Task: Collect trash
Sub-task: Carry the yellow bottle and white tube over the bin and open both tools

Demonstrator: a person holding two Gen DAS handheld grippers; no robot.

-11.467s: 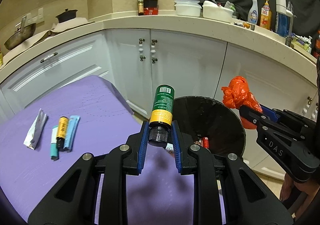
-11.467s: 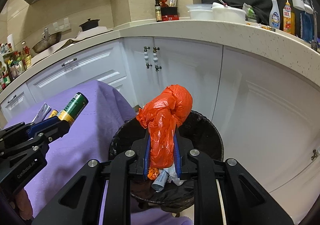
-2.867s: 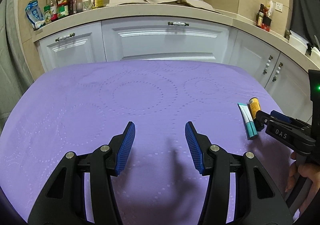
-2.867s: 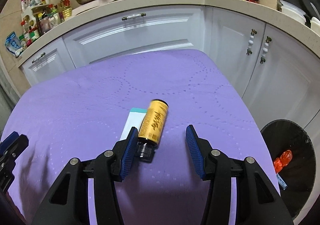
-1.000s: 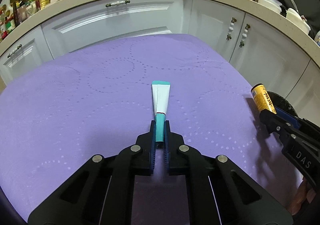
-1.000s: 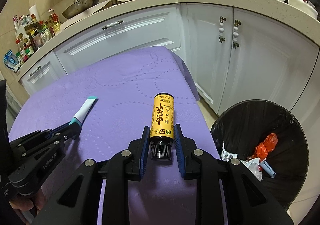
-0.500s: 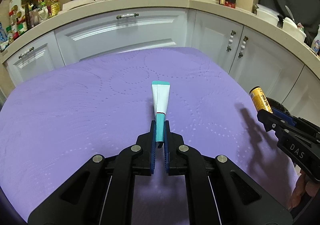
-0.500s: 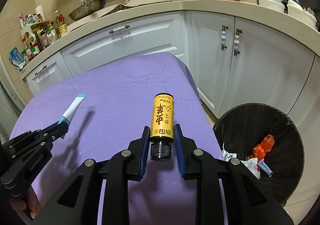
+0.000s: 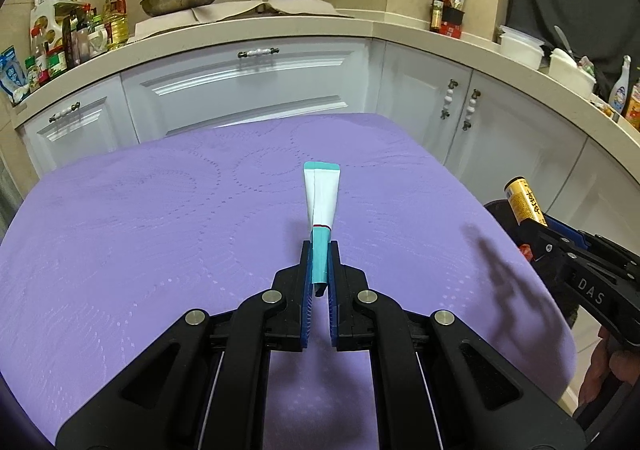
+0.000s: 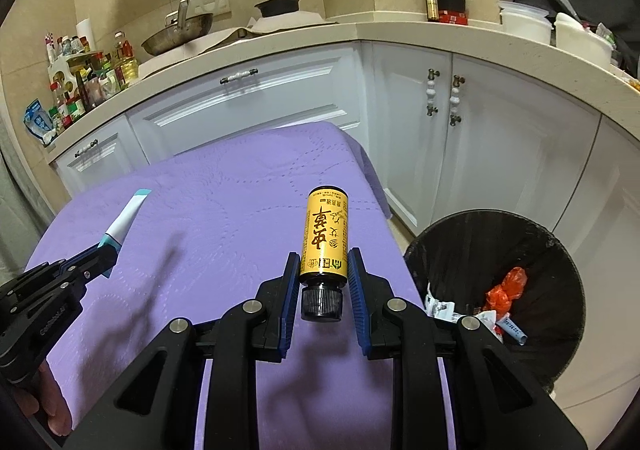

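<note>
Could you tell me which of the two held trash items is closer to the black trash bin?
The yellow bottle in the right gripper; the bin sits just beside it, while the teal tube in the left gripper hangs over the purple table.

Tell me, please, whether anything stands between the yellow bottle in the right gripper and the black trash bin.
Nothing visible does. The yellow bottle is clamped in the right gripper above the purple table's edge, and the open trash bin sits just right of it, unobstructed.

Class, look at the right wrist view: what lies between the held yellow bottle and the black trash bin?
Only the purple cloth's right edge and bare floor lie between the yellow bottle and black trash bin, in the right wrist view.
</note>
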